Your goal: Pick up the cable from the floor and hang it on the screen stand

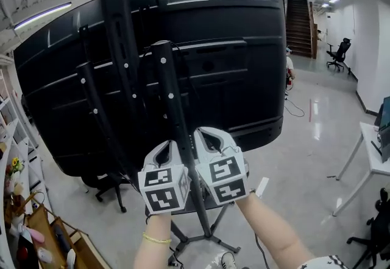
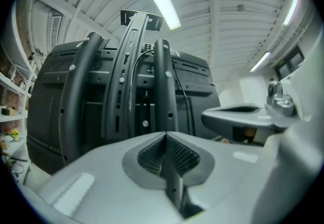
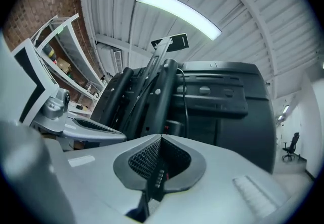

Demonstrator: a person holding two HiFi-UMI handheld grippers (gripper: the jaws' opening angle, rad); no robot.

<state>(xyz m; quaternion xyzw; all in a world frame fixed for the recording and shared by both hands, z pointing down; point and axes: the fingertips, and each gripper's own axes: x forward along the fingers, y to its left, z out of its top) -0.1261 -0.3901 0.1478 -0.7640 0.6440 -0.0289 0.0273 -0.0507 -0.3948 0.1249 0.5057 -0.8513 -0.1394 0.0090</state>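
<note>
Nearby, brown box (image 1: 46,220) beside screen stand (image 1: 171,98) holds small items

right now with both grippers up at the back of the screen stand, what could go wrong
A thin cable runs down beside the stand post just ahead of the left gripper and right gripper, both shut; a careless move could snag it and pull it off.
The person's shoe sits close to the base legs, so a step might knock the stand and shake the screen.

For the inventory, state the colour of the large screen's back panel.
Black: the large screen's back panel, best in head view.
</note>
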